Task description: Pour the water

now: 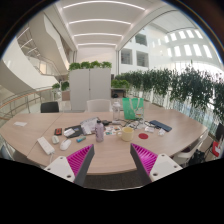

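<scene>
Setting: you are in a tall, bright atrium with a row of green plants (pixel 185 85) along the windowed side and white balconies opposite.
Bench: the long, curved, pale wooden bench (pixel 40 125) lies ahead of you, carrying scattered small items; chairs stand at its far side.
Task's thing: the translucent green plastic pitcher (pixel 133 107) stands upright on the bench, well beyond the jaws and a little to the right of their centre line.
Other items: a small lilac bottle (pixel 99 131) stands nearer you, with a red round dish (pixel 143 135) to its right and a white flat object (pixel 45 145) off to the left. I cannot make out a cup to pour into among the clutter.
Gripper: the gripper (pixel 111 160) is held above the near edge of the bench, its jaws spread wide with nothing between the pink pads (pixel 146 157).
Step in hand: this looks like the approach, so the task is barely begun.
Doing it well: bring the jaws forward and slightly right, pass above the bottle and dish, then settle level with the pitcher's body before closing, so it stays upright and nothing spills.
</scene>
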Available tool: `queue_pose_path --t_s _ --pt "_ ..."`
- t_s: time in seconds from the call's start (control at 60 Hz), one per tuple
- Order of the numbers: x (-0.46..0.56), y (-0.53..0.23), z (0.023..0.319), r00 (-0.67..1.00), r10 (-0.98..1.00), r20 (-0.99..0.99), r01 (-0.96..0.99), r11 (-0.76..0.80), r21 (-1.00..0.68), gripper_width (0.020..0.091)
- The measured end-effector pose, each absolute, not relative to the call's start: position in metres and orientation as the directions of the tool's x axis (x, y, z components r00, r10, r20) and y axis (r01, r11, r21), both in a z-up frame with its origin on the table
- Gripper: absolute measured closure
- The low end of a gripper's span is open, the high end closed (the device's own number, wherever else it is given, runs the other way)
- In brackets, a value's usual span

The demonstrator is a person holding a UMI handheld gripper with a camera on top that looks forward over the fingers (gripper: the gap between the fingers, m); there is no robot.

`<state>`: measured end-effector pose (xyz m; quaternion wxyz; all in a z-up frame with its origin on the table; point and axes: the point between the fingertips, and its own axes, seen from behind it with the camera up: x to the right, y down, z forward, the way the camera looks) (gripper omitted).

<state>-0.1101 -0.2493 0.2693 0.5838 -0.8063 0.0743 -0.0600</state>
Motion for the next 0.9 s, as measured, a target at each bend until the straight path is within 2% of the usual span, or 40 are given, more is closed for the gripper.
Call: queue_pose_path --t_s 0.117,0.217,0.317,0.333,0.467,0.733,0.85,0.9 --pt "-0.128 -0.238 0.26 0.983 -0.183 0.005 -0.048 -0.285 -0.957 0.0305" --pt "-0.142 -0.213 0.258 0.99 -0.132 0.049 0.022 -0.199 -0.98 0.0303" --pt "-0.15 -0.167 0.219 0.992 -0.115 0.051 0.027 -0.199 -0.98 0.0308" --pt "-0.152 -0.153 0.206 0.993 -0.113 0.041 0.018 -0.201 -0.98 0.0307" --pt "-0.155 -0.052 0.158 0.994 -0.106 -0.003 -0.024 -0.201 -0.979 0.0306" --pt "-0.132 0.138 0.1 0.997 -0.083 -0.002 -0.017 -0.178 -0.984 0.0314" --pt "-0.124 0.188 0.079 0.995 -0.093 -0.021 -0.038 -0.186 -0.982 0.0311" --pt "-0.126 0.205 0.071 0.997 -0.079 -0.015 -0.031 -0.198 -0.98 0.0348"
